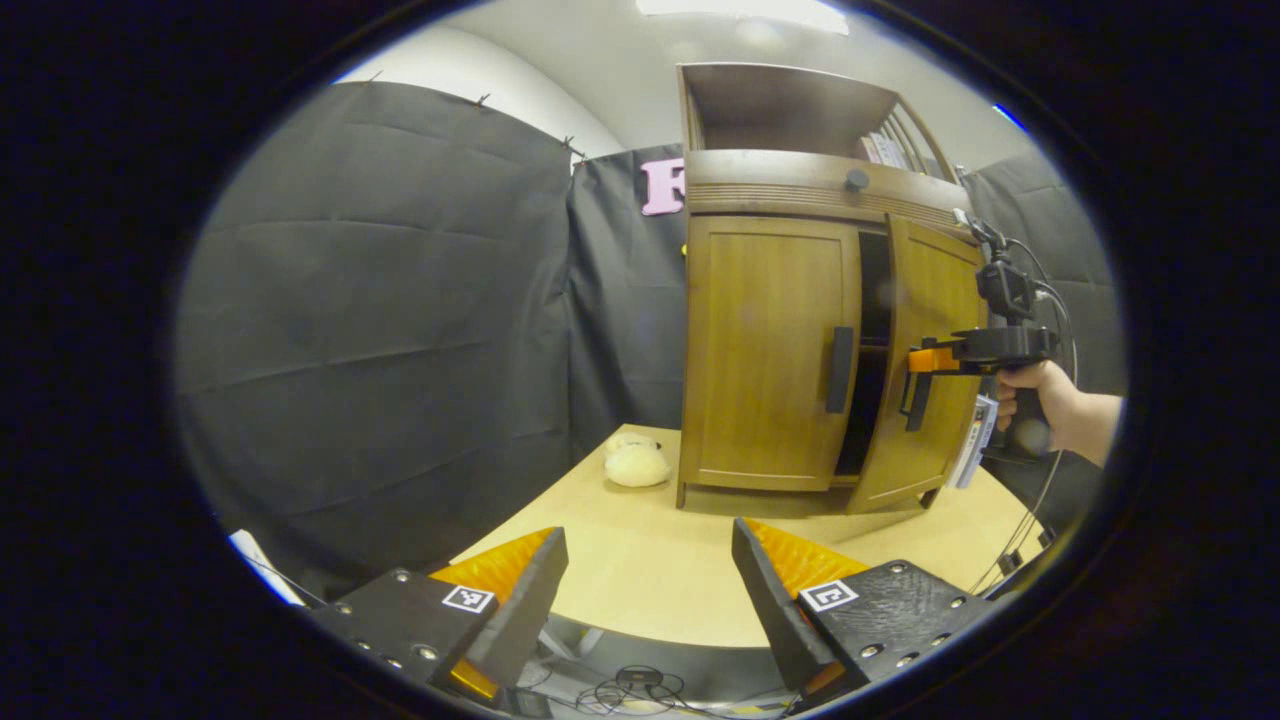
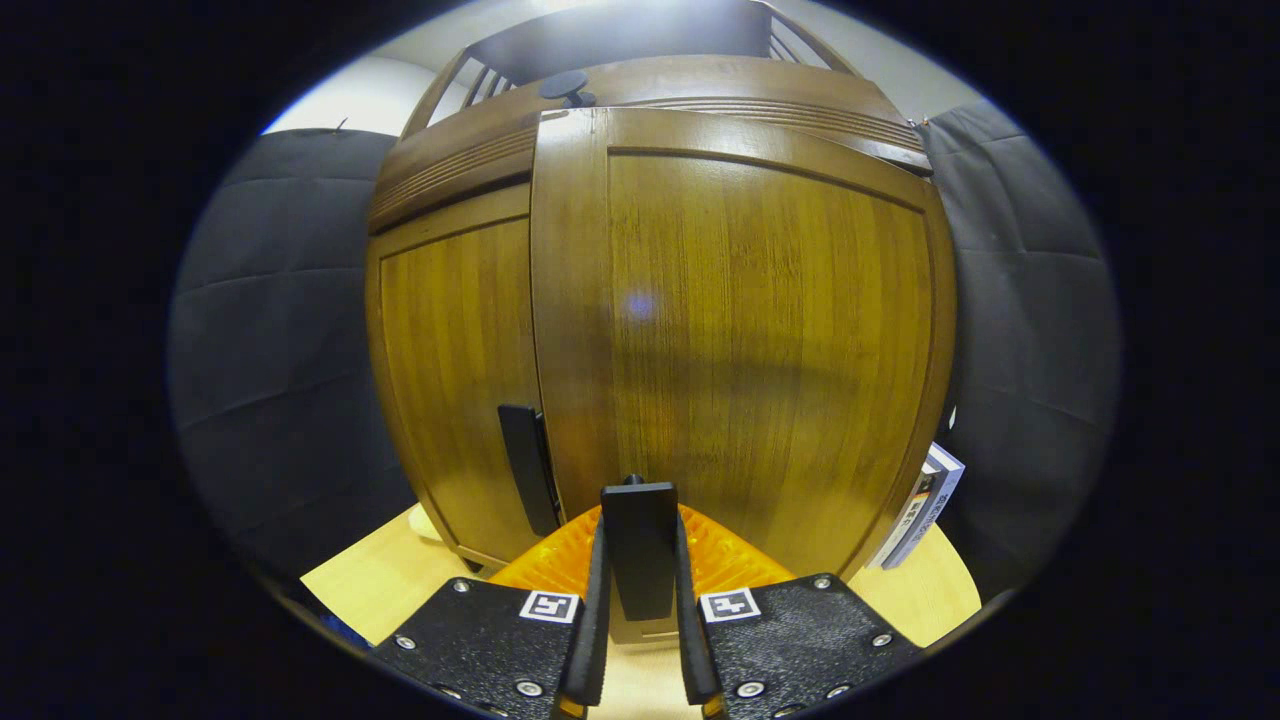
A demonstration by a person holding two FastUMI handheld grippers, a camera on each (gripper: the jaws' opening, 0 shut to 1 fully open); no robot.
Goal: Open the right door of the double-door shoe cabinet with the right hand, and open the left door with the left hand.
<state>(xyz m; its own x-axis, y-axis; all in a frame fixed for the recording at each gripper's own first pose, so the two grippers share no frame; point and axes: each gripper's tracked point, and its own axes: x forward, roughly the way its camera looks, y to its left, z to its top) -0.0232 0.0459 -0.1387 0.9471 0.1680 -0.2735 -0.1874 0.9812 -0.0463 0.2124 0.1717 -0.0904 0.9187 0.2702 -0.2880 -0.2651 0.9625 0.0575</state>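
the shoe cabinet (image 1: 770, 350) stands upright on the table (image 1: 640, 580), its right door (image 1: 925, 370) swung partly out, the left door (image 1: 765, 350) flush. both are stiff wood panels, likely light on their hinges; the hold is the slim vertical handle at each inner edge. the right gripper (image 2: 640, 590) pinches the right door's handle (image 2: 640, 545). the left gripper (image 1: 645, 600) hangs spread, well short of the left handle (image 1: 840, 370).

open table (image 1: 640, 570) before left door (image 1: 770, 350); plush (image 1: 636, 462) alongside.
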